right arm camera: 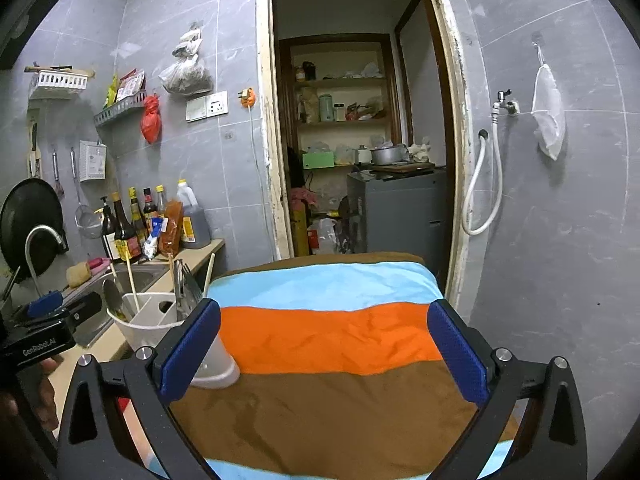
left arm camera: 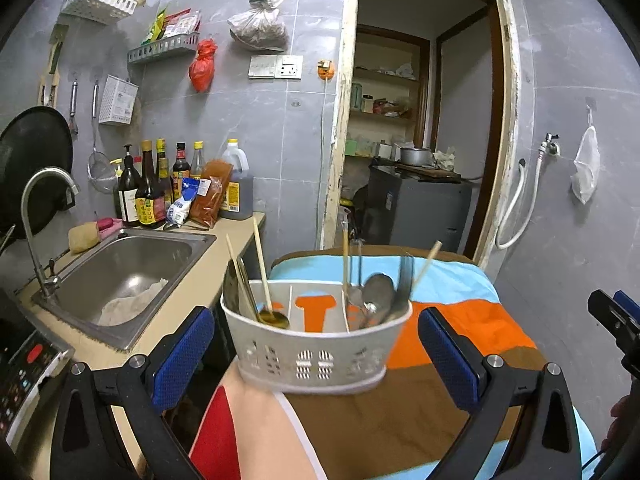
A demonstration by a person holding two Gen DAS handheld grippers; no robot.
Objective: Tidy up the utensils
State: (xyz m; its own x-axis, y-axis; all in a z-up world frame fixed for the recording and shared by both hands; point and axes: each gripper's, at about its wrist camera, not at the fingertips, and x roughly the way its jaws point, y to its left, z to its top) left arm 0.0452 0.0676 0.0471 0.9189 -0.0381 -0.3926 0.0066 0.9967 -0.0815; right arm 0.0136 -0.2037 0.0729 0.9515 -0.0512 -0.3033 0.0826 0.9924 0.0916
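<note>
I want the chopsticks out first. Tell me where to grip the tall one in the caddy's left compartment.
Pinch the chopstick on its bare upper shaft, above the white caddy rim, coming from above. It leans, tip buried beside a spoon, so lower down is crowded.

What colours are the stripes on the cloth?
Light blue, orange and brown stripes on the cloth, seen best in the right wrist view.

The left wrist view looks forward between its claw's blue pads, close on the white utensil caddy (left arm camera: 316, 344), sink (left arm camera: 132, 264) to the claw's left. The right wrist view faces the same doorway (right arm camera: 360, 120) from slightly farther right. Both share the striped cloth (right arm camera: 332, 332), caddy and doorway.
</note>
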